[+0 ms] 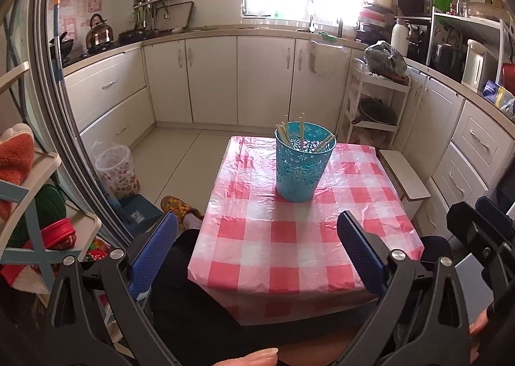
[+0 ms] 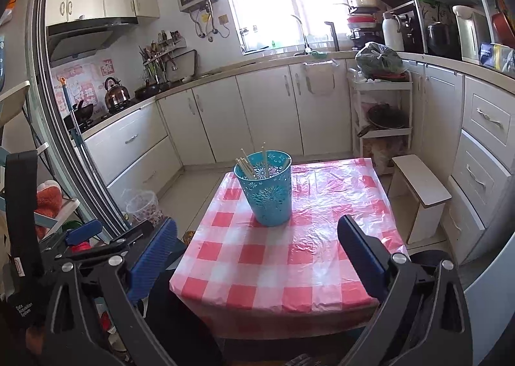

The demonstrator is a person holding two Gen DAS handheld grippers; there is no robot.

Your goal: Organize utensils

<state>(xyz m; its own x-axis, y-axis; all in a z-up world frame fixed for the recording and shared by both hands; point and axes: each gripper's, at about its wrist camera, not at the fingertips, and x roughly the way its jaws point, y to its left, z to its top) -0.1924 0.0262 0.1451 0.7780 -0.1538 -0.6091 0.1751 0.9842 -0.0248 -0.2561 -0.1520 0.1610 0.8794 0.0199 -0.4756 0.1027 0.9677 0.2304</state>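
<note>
A teal perforated cup (image 1: 302,161) stands upright on the far half of a small table with a red-and-white checked cloth (image 1: 289,237). Several wooden chopsticks (image 1: 301,131) lean inside it. The cup also shows in the right wrist view (image 2: 265,187), with the chopsticks (image 2: 249,168) inside, on the cloth (image 2: 289,256). My left gripper (image 1: 257,231) is open and empty, held above the table's near edge. My right gripper (image 2: 257,234) is open and empty, also at the near edge. The right gripper shows at the right edge of the left wrist view (image 1: 476,224).
A white stool (image 1: 404,173) stands right of the table. A patterned waste bin (image 1: 117,171) sits on the floor at left. A shelf rack (image 1: 42,205) with cloths is at far left. White kitchen cabinets (image 1: 264,79) line the back and right walls.
</note>
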